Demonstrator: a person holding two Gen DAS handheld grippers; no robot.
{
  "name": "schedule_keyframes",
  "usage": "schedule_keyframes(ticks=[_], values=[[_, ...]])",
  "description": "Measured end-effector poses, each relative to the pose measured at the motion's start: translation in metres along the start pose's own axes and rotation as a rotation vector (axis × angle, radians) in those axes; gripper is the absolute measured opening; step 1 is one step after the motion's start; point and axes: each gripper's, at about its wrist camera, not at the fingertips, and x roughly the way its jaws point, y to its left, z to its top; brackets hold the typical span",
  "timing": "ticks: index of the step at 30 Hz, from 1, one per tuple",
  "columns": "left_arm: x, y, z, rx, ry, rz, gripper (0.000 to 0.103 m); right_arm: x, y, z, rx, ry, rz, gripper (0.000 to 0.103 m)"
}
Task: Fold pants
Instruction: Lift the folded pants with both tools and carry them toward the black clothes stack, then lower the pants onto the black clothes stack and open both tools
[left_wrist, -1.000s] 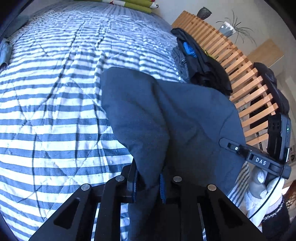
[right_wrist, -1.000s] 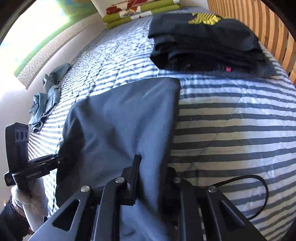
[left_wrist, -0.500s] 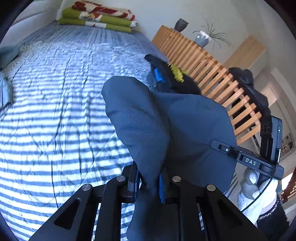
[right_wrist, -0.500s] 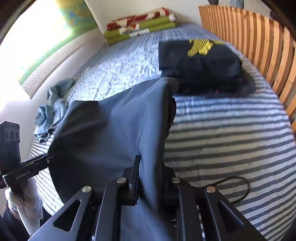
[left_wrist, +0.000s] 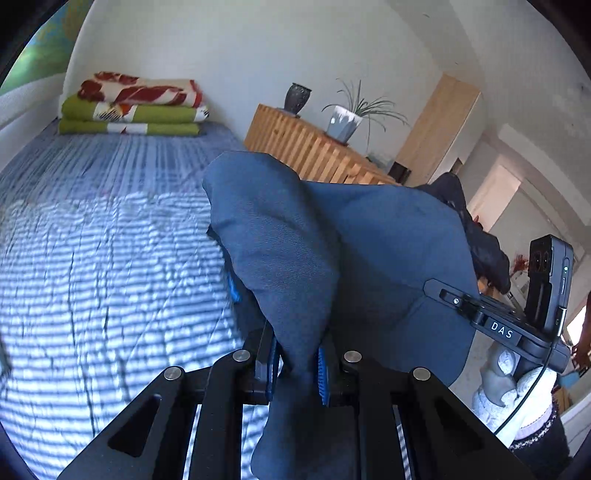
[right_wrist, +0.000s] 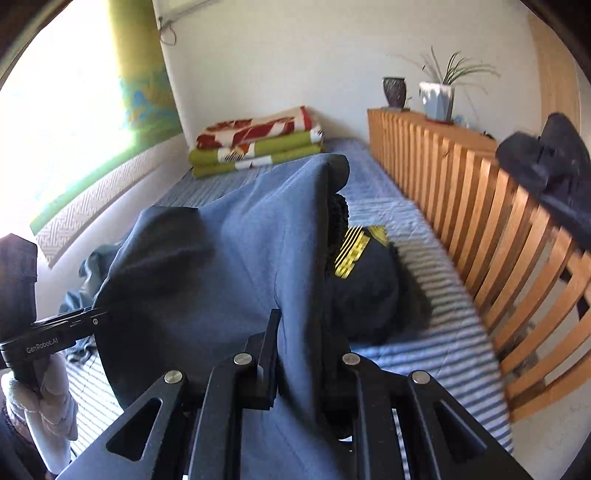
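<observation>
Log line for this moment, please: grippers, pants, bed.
left gripper: shut on pants | right gripper: shut on pants | pants: held up between both grippers above striped bed | fold: not yet laid down

The left gripper (left_wrist: 295, 363) is clamped tight: its two fingers, lined with blue ribbed pads (left_wrist: 322, 371), stand almost together near the bottom middle of its own view, with dark blue cloth pinched between them. Seen from the right wrist camera, it (right_wrist: 92, 319) reaches in from the left edge, its handle gripped by a hand in a white glove (right_wrist: 44, 398).

The right gripper (right_wrist: 299, 354) is likewise pressed closed on the cloth, its black fingers nearly meeting. In the left wrist view it (left_wrist: 437, 293) enters from the right, level and pointing left, held by the other white-gloved hand (left_wrist: 513, 395), whose dark cuff shows at the wrist.
</observation>
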Motion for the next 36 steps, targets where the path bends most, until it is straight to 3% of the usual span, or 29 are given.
schedule_keyframes(ticks=[7, 14, 19, 23, 27, 28, 30, 33, 36], values=[[0.077, -0.003, 0.073, 0.007, 0.01, -0.006, 0.017, 0.043, -0.031, 0.056, 0.006, -0.025, -0.063, 0.013], [0.167, 0.032, 0.12, -0.043, 0.034, -0.022, 0.017, 0.116, -0.063, 0.1, 0.032, -0.004, -0.077, 0.013], [0.237, 0.076, 0.128, -0.115, 0.121, -0.006, 0.017, 0.187, -0.087, 0.097, 0.087, 0.087, -0.047, 0.014], [0.298, 0.095, 0.116, -0.104, 0.238, 0.035, 0.024, 0.247, -0.102, 0.077, 0.075, 0.177, -0.105, 0.019], [0.3, 0.113, 0.102, -0.127, 0.228, 0.091, 0.043, 0.278, -0.124, 0.067, 0.084, 0.24, -0.272, 0.032], [0.294, 0.116, 0.099, -0.115, 0.201, 0.117, 0.05, 0.274, -0.13, 0.068, 0.108, 0.224, -0.274, 0.033], [0.277, 0.121, 0.101, -0.116, 0.137, 0.151, 0.051, 0.254, -0.143, 0.074, 0.163, 0.165, -0.284, 0.035], [0.254, 0.115, 0.095, -0.1, 0.092, 0.103, 0.049, 0.22, -0.144, 0.077, 0.18, 0.09, -0.294, 0.036], [0.24, 0.095, 0.082, -0.053, 0.098, 0.021, 0.049, 0.194, -0.126, 0.064, 0.149, 0.065, -0.173, 0.036]])
